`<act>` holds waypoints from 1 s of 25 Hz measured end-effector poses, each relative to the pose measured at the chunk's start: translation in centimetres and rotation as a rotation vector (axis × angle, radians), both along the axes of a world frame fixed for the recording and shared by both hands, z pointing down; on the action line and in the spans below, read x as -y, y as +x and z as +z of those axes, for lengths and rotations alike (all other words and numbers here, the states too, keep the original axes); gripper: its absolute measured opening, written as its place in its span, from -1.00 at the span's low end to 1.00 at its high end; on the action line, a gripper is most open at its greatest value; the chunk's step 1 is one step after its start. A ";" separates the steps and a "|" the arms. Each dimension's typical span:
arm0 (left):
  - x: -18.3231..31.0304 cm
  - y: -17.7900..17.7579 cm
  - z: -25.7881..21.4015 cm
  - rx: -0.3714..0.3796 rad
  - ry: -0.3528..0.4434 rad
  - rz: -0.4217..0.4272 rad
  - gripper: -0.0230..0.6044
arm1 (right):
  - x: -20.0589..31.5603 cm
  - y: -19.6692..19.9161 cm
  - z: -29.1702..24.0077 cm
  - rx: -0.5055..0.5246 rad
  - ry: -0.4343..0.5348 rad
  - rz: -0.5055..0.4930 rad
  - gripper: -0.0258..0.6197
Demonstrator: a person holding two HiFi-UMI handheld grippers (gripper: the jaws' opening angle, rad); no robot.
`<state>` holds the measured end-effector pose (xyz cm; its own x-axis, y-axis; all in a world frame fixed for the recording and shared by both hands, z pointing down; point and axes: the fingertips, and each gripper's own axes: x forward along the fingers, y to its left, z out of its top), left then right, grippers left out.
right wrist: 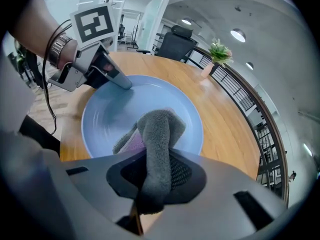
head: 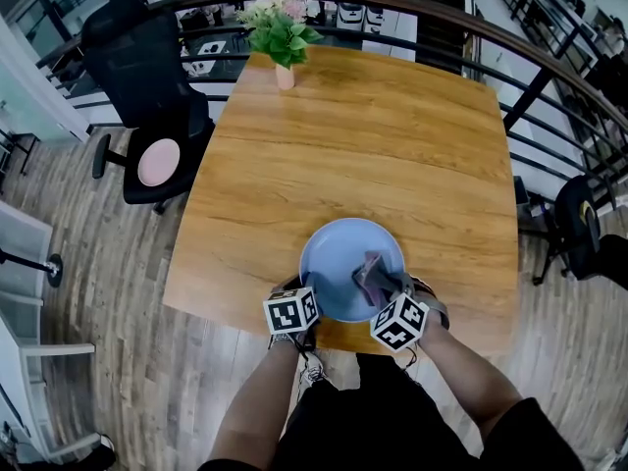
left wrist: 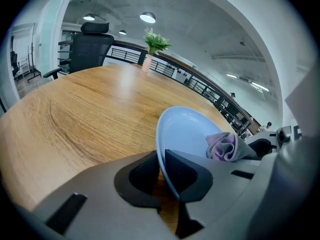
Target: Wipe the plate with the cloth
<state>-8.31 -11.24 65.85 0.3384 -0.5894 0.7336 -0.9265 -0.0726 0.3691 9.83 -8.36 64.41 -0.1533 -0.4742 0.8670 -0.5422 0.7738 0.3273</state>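
Blue plate (head: 339, 248) (left wrist: 187, 129) (right wrist: 110, 119) on a wooden table (head: 373, 135), with the table's near edge just beside the plate's near rim. Left gripper (head: 306, 286) (left wrist: 162, 156) (right wrist: 122, 84) at the plate's near-left rim, jaws narrowly apart and clamped on that rim, one pad above it and one below. Right gripper (head: 381, 285) (right wrist: 156, 164) over the plate's right half, jaws closed on a folded grey cloth (head: 371, 278) (left wrist: 222, 146) (right wrist: 157, 134). Cloth bunched upright between the pads, free end down on the plate's face, a lilac inner side showing in the folds. Marker cubes of both grippers just nearer than the plate's near rim, a person's forearms behind them. Potted plant (head: 283, 37) (left wrist: 154, 46) (right wrist: 217, 54) well apart from the plate, at the table's far edge. Black office chair (head: 147, 77) far to the plate's left, off the table's far-left corner. Dark railing (head: 530, 86) curving round beyond and to the right of the plate.
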 end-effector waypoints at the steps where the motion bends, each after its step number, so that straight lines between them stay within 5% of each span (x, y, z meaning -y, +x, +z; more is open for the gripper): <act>1: 0.0 0.0 0.0 0.000 0.001 0.000 -0.73 | -0.4 -0.4 0.1 0.001 -0.002 -0.007 -0.70; 25: 0.1 -0.4 0.1 -0.078 -0.035 0.010 -0.76 | -3.3 -11.8 1.5 0.133 -0.110 -0.184 -0.70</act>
